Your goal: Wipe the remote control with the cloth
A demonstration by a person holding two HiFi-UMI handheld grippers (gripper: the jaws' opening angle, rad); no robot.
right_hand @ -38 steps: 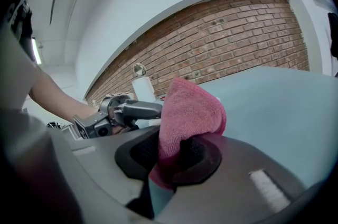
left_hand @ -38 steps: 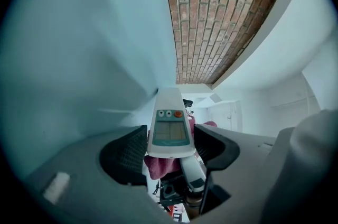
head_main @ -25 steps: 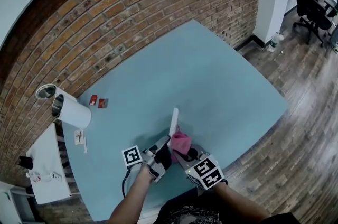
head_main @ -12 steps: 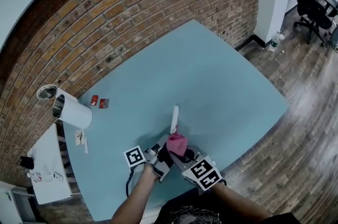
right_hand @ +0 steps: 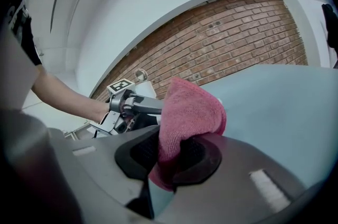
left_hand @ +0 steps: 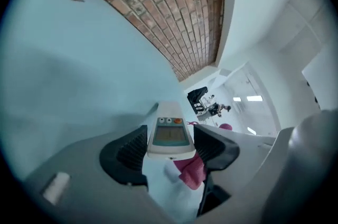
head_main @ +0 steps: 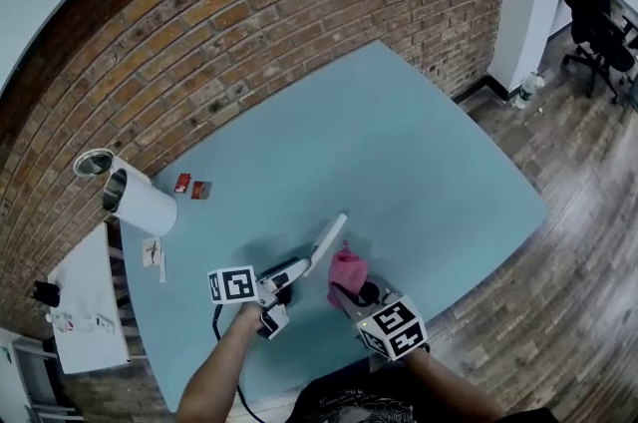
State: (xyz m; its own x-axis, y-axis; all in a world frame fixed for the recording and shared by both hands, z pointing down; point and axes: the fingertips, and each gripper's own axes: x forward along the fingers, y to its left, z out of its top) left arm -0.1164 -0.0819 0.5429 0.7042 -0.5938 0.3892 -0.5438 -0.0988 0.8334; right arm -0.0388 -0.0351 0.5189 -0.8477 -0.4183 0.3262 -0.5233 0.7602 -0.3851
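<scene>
My left gripper [head_main: 295,270] is shut on the near end of a white remote control [head_main: 327,242], which sticks out over the blue table [head_main: 399,152], tilted up to the right. In the left gripper view the remote [left_hand: 169,135], screen and buttons facing the camera, sits clamped between the dark pads [left_hand: 128,151]. My right gripper [head_main: 352,289] is shut on a bunched pink cloth [head_main: 347,266], just right of the remote with a small gap. In the right gripper view the cloth [right_hand: 188,114] rises from my right gripper [right_hand: 171,157], and the left gripper [right_hand: 132,104] lies beyond it.
A white cylinder [head_main: 145,202] and a metal cup [head_main: 93,162] lie at the table's left corner, with small red items [head_main: 191,187] nearby. A white cabinet [head_main: 85,311] stands left of the table. Brick wall behind; an office chair [head_main: 598,2] and a bottle [head_main: 526,84] at the right.
The left gripper has rolled and shifted left with the remote, which now tilts to the right. The cloth that lay against the remote now stands apart from it.
</scene>
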